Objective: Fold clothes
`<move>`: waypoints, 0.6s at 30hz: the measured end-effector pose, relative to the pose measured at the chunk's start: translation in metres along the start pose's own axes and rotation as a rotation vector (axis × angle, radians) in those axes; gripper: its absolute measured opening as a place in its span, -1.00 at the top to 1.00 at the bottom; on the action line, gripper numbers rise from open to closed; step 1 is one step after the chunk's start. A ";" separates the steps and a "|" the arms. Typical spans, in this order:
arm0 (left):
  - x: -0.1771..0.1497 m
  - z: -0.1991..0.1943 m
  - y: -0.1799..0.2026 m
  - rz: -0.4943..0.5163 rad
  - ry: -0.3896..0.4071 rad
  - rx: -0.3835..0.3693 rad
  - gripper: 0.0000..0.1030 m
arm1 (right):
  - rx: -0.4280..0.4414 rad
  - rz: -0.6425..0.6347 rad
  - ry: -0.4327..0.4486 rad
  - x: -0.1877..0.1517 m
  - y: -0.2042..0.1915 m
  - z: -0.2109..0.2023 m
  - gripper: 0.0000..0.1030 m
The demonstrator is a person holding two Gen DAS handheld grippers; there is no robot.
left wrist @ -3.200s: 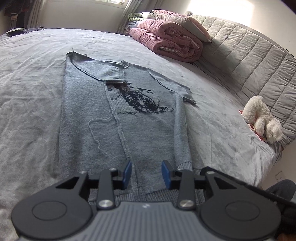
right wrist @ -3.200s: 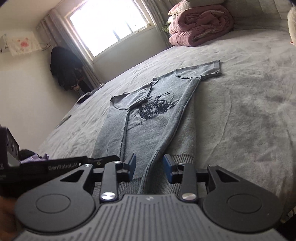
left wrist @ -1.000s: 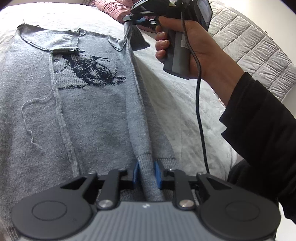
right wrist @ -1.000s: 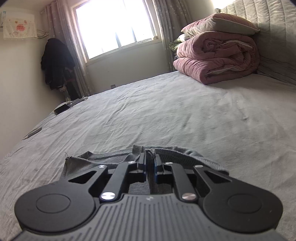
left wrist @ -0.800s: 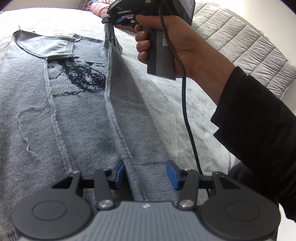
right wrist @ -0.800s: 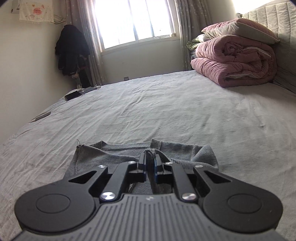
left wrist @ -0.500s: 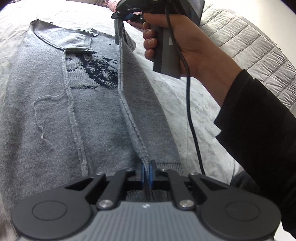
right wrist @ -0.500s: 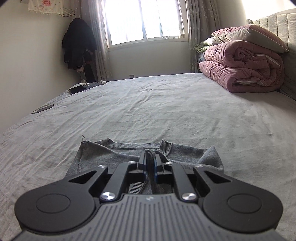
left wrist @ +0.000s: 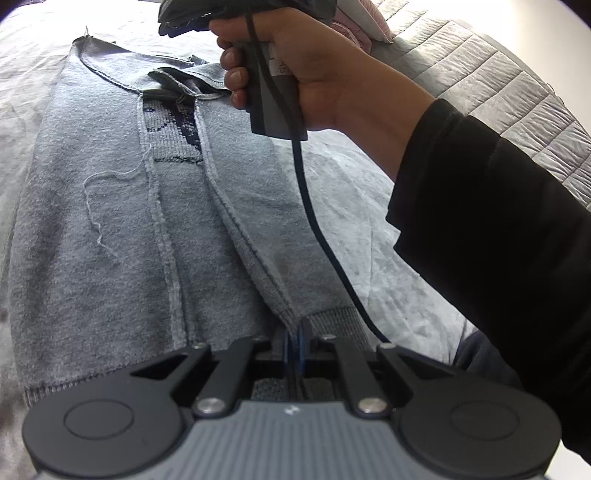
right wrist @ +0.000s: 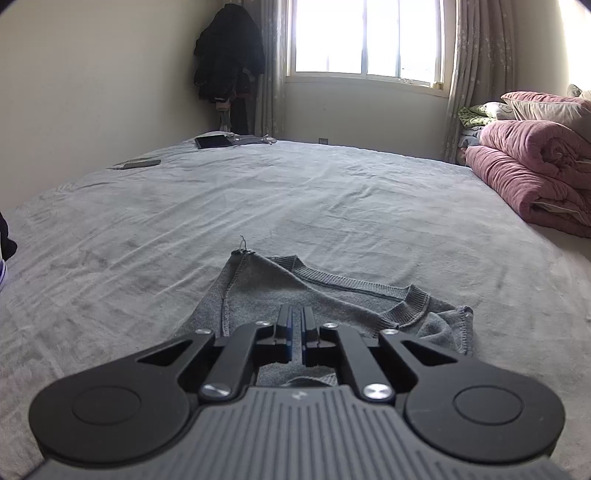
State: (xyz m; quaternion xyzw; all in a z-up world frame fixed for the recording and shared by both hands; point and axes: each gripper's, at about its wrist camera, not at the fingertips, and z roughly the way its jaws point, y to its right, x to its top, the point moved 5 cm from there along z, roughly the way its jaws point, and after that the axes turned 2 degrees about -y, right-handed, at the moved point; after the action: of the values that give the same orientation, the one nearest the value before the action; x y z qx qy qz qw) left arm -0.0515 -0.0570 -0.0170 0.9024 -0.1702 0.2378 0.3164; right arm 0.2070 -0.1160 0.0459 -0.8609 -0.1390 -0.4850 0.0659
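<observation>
A grey knit sweater (left wrist: 110,240) with a dark pattern lies flat on the grey bed (left wrist: 351,206). Its right side is folded inward along a long seam (left wrist: 240,229). My left gripper (left wrist: 295,332) is shut on the ribbed hem at the near end of that fold. A hand (left wrist: 314,62) holds my right gripper (left wrist: 173,26) over the shoulder end. In the right wrist view the right gripper (right wrist: 294,321) hovers low over the sweater's neckline (right wrist: 332,299). Its jaws are closing to a thin slit and I see no cloth between them.
Folded pink quilts (right wrist: 535,177) sit at the right by the padded headboard (left wrist: 498,85). A dark tablet (right wrist: 212,141) lies at the bed's far edge, below a dark coat (right wrist: 229,62) in the corner. A black cable (left wrist: 314,206) hangs from the right gripper.
The left gripper closed on the hem after standing open. The right gripper carried the shoulder edge leftward over the pattern, laid it down, and no cloth shows between its pads now.
</observation>
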 end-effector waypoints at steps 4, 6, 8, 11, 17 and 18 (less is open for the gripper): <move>-0.002 -0.001 0.002 0.017 -0.002 0.011 0.90 | -0.022 0.064 -0.005 0.000 0.018 -0.005 0.66; -0.002 0.000 0.002 0.020 -0.006 0.016 0.90 | -0.035 0.147 -0.029 0.000 0.039 -0.005 0.55; -0.001 0.003 0.002 0.019 -0.011 0.019 0.90 | -0.045 0.189 -0.069 -0.004 0.053 -0.002 0.31; -0.002 0.002 0.003 0.028 -0.010 0.021 0.90 | -0.045 0.172 -0.128 -0.009 0.056 0.005 0.21; -0.002 0.003 0.004 0.048 -0.012 0.024 0.90 | -0.124 0.485 -0.160 -0.018 0.104 0.012 -0.18; -0.002 0.004 0.004 0.053 -0.012 0.026 0.90 | -0.125 0.577 -0.160 -0.023 0.118 0.011 -0.17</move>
State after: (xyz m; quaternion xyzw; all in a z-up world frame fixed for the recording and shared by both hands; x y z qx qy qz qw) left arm -0.0536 -0.0628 -0.0190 0.9031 -0.1929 0.2427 0.2972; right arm 0.2406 -0.2295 0.0231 -0.9026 0.1368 -0.3846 0.1367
